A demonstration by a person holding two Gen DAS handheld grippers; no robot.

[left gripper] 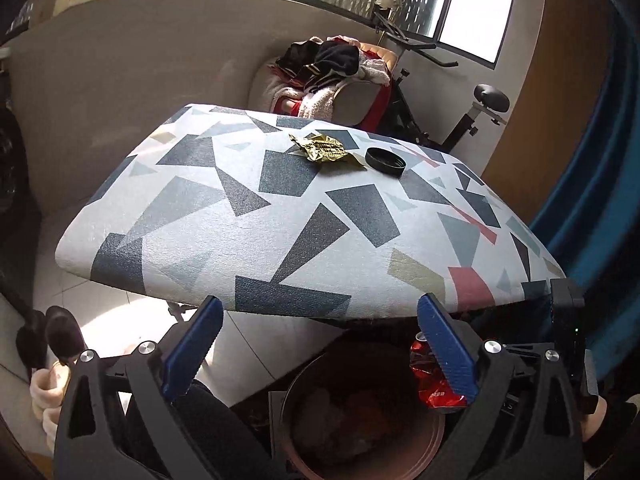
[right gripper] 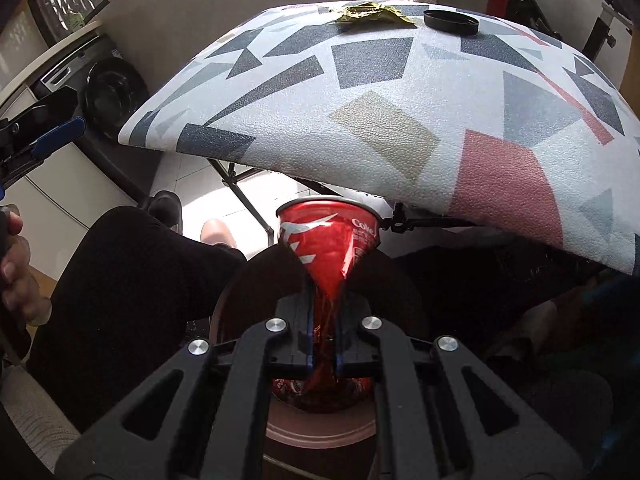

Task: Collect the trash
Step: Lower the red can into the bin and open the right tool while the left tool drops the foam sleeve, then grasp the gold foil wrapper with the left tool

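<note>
Holding a crushed red Coke can [right gripper: 328, 248] over a round pinkish-brown bin [right gripper: 320, 434] in front of the table's near edge.

Largest is the folding table with a white textured top printed in grey, navy, beige and red shapes [left gripper: 280, 216]; the bin [left gripper: 434, 436] stands on the floor below that table's near edge, with pale crumpled stuff inside. Above the bin's mouth, the right gripper [right gripper: 323, 344] has its fingers pinched together on the flattened middle of the can. The left gripper [left gripper: 316, 344], just left of the can [left gripper: 424, 364], has its blue-padded fingers spread wide apart and empty. Near the table's far edge lie a crumpled gold foil wrapper [left gripper: 324, 148] and, just right of it, a round black plastic lid [left gripper: 386, 162].
</note>
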